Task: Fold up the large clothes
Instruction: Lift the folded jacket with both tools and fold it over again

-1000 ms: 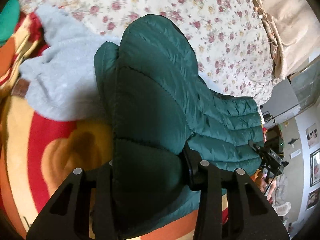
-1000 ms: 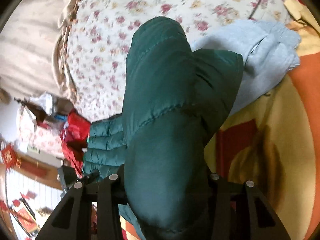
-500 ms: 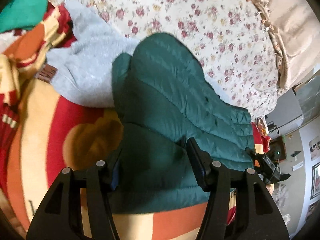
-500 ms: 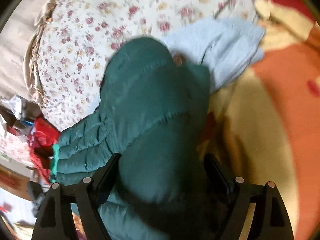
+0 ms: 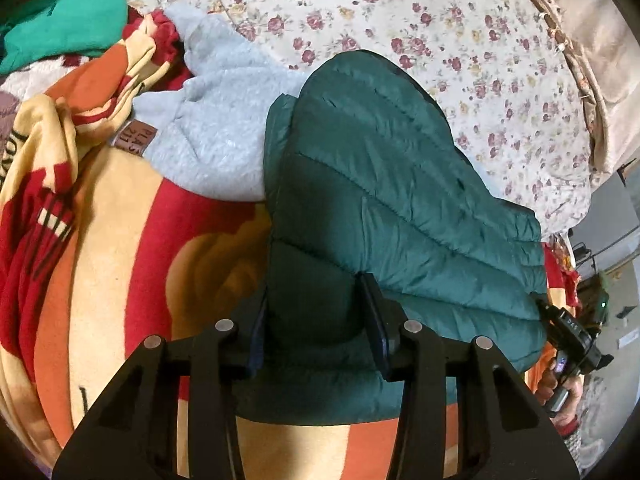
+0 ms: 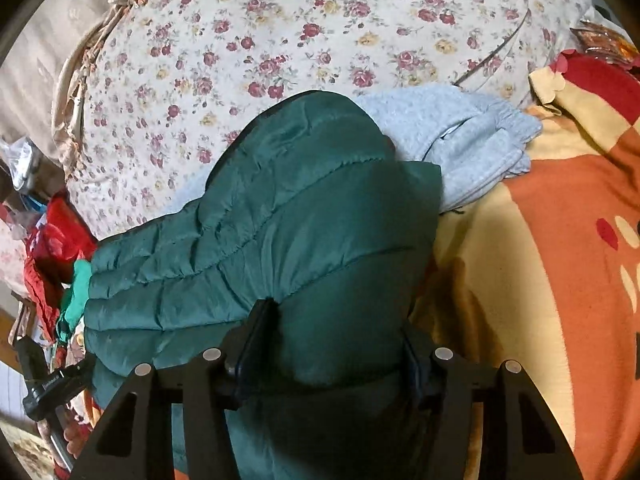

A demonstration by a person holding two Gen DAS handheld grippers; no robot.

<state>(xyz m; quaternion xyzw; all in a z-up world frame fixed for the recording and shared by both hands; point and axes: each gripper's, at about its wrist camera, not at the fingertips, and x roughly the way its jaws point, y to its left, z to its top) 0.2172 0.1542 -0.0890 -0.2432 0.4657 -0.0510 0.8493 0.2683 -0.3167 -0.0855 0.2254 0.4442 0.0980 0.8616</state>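
Note:
A dark green quilted puffer jacket (image 5: 384, 184) lies folded on the bed, partly over a light grey fleece garment (image 5: 216, 136). My left gripper (image 5: 316, 320) has its jaws around the jacket's near left edge, with the padded fabric bulging between them. In the right wrist view the same jacket (image 6: 304, 232) fills the middle, and my right gripper (image 6: 340, 344) has its jaws around the near right edge, set wide with fabric between them. The grey fleece (image 6: 468, 148) pokes out behind the jacket.
A red, orange and yellow blanket (image 5: 92, 264) covers the near part of the bed, and a floral sheet (image 5: 440, 32) the far part. A bright green garment (image 5: 60, 20) lies at far left. The other gripper and hand (image 5: 568, 344) show at the right edge.
Both grippers have drawn back and down toward the bed, so the jacket looks smaller and flatter. The jaws have spread wider around the jacket's edges than a second ago.

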